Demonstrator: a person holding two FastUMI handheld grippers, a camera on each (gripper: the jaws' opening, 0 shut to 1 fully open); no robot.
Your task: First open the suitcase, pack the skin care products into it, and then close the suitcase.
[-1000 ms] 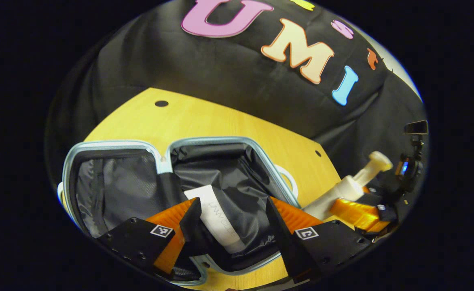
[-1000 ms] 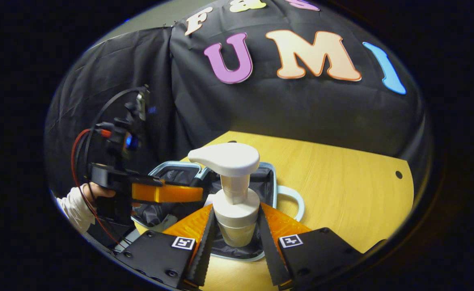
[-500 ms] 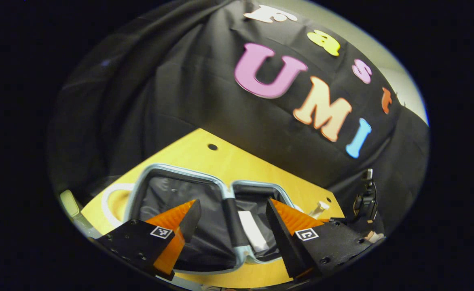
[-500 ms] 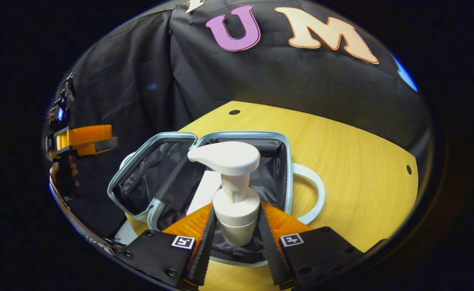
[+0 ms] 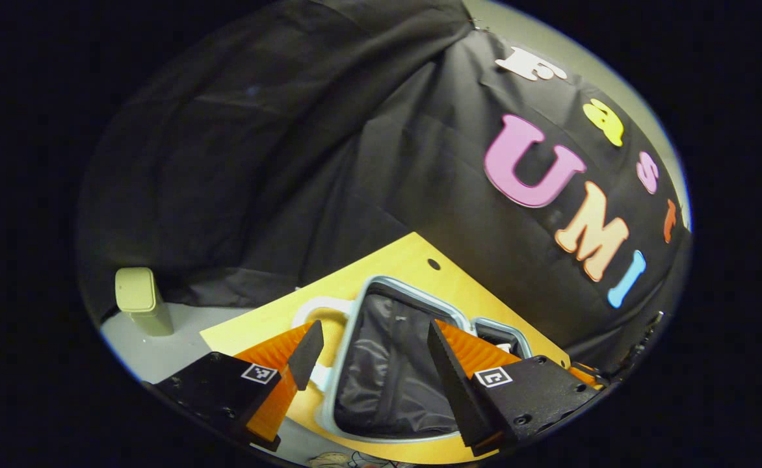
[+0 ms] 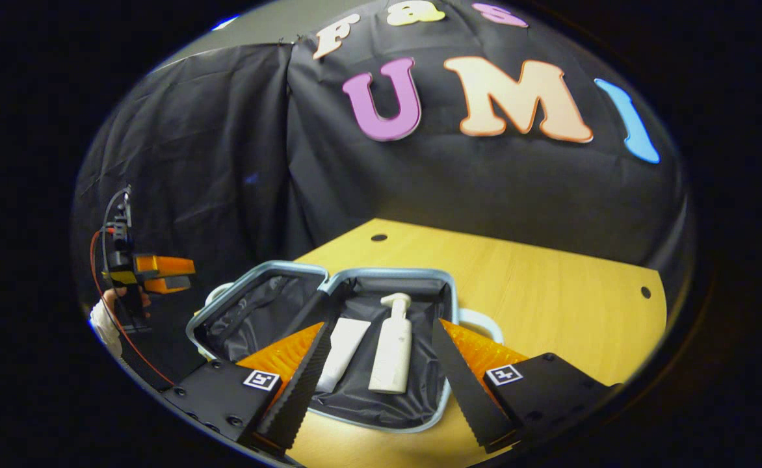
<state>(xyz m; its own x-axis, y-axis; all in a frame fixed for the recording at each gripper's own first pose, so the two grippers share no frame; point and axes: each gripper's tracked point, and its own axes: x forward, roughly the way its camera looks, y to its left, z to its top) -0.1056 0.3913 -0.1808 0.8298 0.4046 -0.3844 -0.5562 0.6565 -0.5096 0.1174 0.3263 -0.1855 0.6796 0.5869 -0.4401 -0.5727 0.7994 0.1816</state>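
The suitcase (image 6: pixel 420 416) lies open on the wooden table (image 6: pixel 550 299). In its right half a pump bottle (image 6: pixel 391 354) lies beside a white tube (image 6: pixel 344 354). The right gripper (image 6: pixel 376 383) hovers over that half, fingers spread. The left gripper (image 6: pixel 171 273) hangs left of the suitcase.
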